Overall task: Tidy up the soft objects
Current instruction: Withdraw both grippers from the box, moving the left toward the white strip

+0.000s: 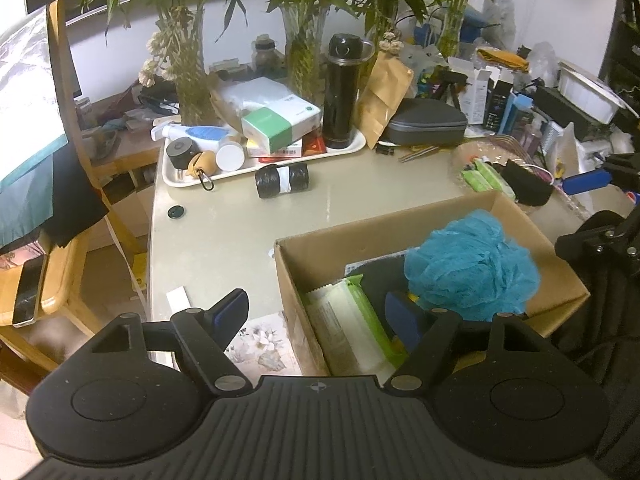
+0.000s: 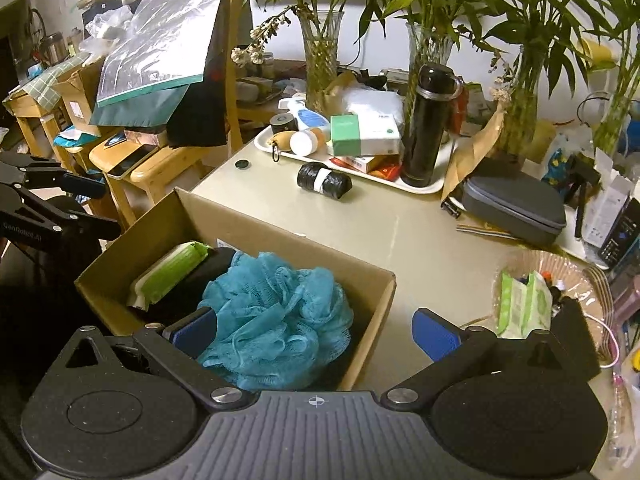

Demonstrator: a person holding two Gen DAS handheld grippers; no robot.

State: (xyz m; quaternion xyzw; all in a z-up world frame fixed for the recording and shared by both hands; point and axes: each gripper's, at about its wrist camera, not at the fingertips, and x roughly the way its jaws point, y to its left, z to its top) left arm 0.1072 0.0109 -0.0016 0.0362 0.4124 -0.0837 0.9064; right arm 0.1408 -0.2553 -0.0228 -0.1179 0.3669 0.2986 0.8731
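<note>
The blue mesh sponge [image 2: 276, 316] lies in the cardboard box [image 2: 280, 236] at the bench's near edge. The right gripper [image 2: 316, 332] has its fingers wide apart, straddling the box wall, gripping nothing; the left gripper [image 1: 320, 316] is likewise open and empty. The release looks done; next comes fetching the green wipes pack [image 2: 520, 304] near the bench's right edge.
</note>
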